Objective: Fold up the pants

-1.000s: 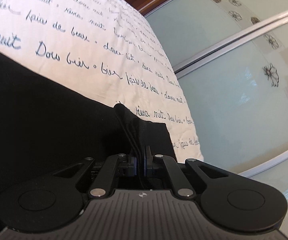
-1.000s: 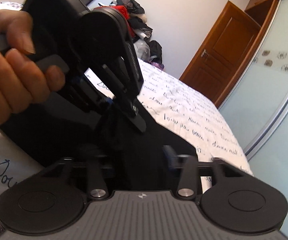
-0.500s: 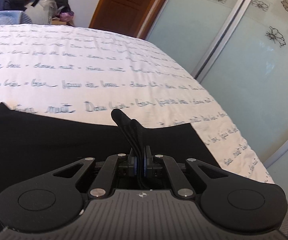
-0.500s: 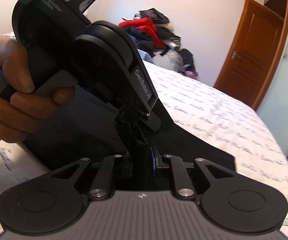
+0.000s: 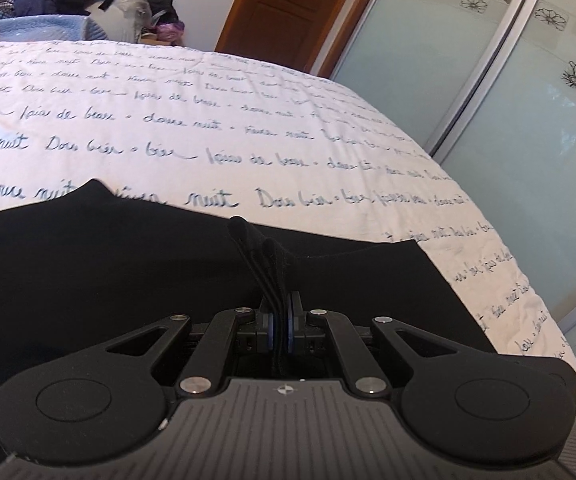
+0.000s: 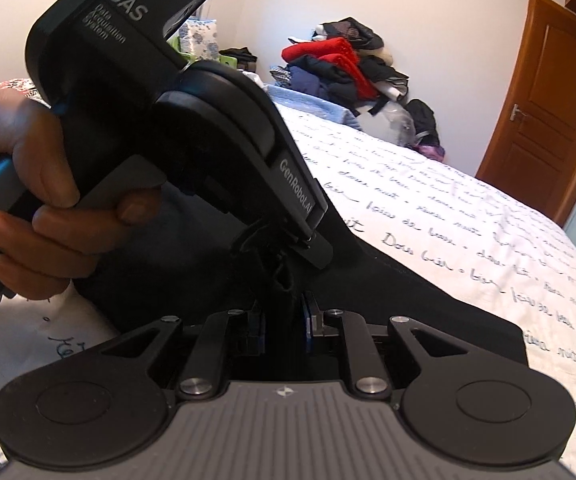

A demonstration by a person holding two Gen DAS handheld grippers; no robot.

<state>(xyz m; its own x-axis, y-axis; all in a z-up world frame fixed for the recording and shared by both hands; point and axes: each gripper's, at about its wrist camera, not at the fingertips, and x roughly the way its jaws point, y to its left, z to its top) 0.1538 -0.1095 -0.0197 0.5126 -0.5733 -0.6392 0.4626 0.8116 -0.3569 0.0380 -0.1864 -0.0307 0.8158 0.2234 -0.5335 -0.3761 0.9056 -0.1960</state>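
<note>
Black pants (image 5: 107,272) lie on the bed (image 5: 247,128). Left gripper (image 5: 281,322) fingers pinch a raised fold of them; right gripper (image 6: 283,320) fingers pinch the same cloth just beside.

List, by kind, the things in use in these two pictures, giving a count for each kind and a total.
Hand-held grippers: 2, the left hand-held gripper and the right hand-held gripper, each shut on the fabric
Black pants: 1
Hands in view: 1, the left hand
Bedspread with script print: 1
Total: 5
</note>
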